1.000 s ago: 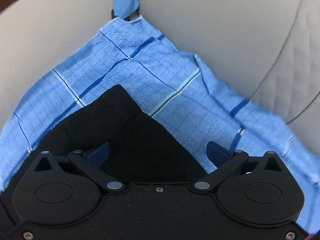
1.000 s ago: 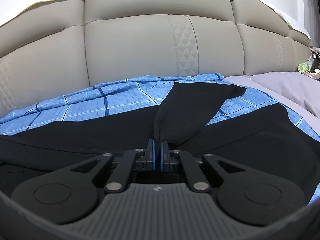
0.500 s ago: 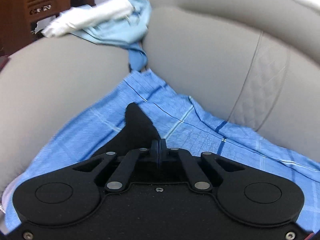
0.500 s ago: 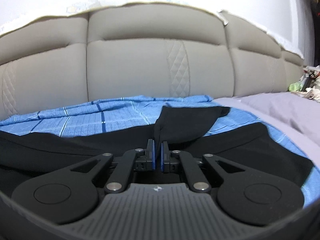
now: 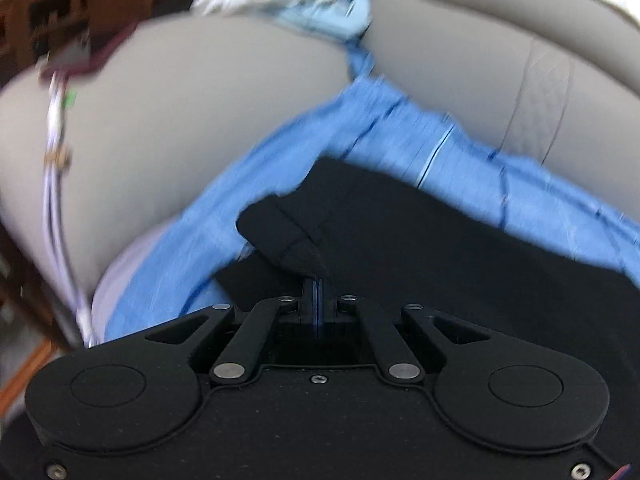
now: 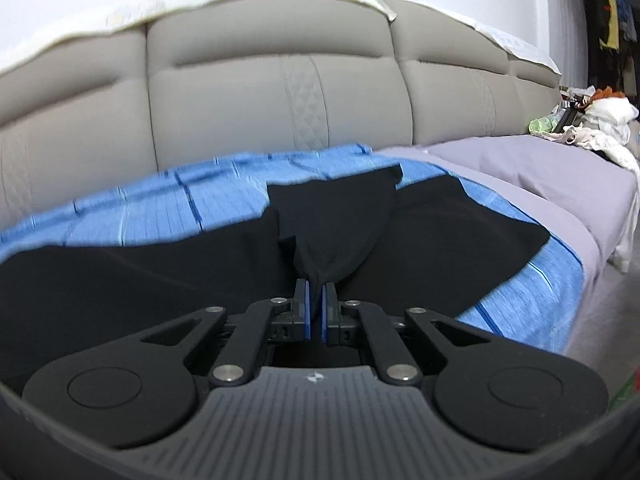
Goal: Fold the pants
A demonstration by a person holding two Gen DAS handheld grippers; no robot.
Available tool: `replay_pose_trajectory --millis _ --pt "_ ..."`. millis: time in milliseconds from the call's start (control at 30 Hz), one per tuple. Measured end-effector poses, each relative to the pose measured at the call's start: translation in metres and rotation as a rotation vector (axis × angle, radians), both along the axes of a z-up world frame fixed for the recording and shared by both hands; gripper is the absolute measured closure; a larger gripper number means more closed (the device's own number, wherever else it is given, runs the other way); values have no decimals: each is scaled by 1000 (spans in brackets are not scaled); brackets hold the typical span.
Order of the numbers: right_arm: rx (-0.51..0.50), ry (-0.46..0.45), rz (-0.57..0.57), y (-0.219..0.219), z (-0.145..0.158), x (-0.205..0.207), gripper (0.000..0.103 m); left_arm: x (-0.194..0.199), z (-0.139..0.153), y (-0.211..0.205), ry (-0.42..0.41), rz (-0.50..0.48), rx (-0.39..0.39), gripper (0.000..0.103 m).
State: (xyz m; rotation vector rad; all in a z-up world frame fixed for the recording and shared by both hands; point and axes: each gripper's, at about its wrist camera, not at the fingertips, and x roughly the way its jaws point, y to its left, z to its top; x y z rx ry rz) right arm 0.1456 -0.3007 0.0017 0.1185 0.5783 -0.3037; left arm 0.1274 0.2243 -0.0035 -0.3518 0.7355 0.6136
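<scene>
- The black pants [image 6: 440,236] are spread on a blue checked sheet [image 6: 160,208] laid over a sofa seat, with the grey backrest [image 6: 240,92] rising at the far side.
- The left gripper [image 5: 317,300] is clenched on a bunched corner of the pants [image 5: 460,240]; the pinched cloth is lifted into a small rolled peak just beyond the fingertips.
- The right gripper [image 6: 315,304] is likewise clamped on a fold of the fabric, which is drawn up in a taut wedge from the jaws toward the far edge of the garment.
- The fold is judged to be under way: two points are held and raised, but no finished crease or stacked layer is seen, so most of the folding appears to be left.
- In the left view much is blurred, and it cannot be told which part of the garment is gripped.
- At the left, the sheet edge is met by a grey armrest [image 5: 180,120]; a white cable [image 5: 56,160] hangs over its near side and should be kept clear of.
- At the right, the sheet ends near the seat front, beyond which a grey cover [image 6: 540,176] runs to a pile of clutter [image 6: 592,116] well apart from the pants.
- Open room is offered mainly on the bare sheet toward the far side and along the seat to the right; the backrest limits travel beyond that.
</scene>
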Motion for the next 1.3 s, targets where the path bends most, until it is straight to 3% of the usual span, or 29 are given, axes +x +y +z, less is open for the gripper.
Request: replay_pose_trajectory --millis 100,333,367,567,667,800,933,1033,1100,1133,1167,1233,1300 --pt "-36 48 7 3 -10 -4 94 -17 -20 6 18 6 -42 102" --pt "-120 148 19 14 -30 1 91 -23 -27 -3 21 -55 46 101" --pt "-136 151 4 14 -30 1 69 -24 -29 -4 22 -61 53 101" --pt "-178 33 -20 12 -7 15 28 -21 -31 -10 23 -68 81 99" --pt "-202 -24 12 9 5 48 16 -20 -31 -11 23 -69 93 99" --pt "-190 -9 -1 -5 3 117 16 -19 -33 -13 32 -76 117 98" --pt "-163 55 10 -15 0 190 16 -16 -33 -17 44 -64 129 99" --pt "-149 167 70 -15 -12 236 16 -13 -34 -22 53 -53 148 99" --pt "-96 252 63 -26 -24 259 18 -12 -35 -24 56 -49 156 99" --pt "-77 253 39 -32 -27 260 29 -12 -35 -24 57 -48 155 99" --pt "-52 245 18 -41 -29 257 66 -12 -35 -24 56 -46 153 99" --pt "5 237 -12 -61 -30 247 99 -12 -35 -23 56 -43 150 99" --pt "-49 203 -53 -77 -27 229 100 -11 -35 -24 58 -36 152 99"
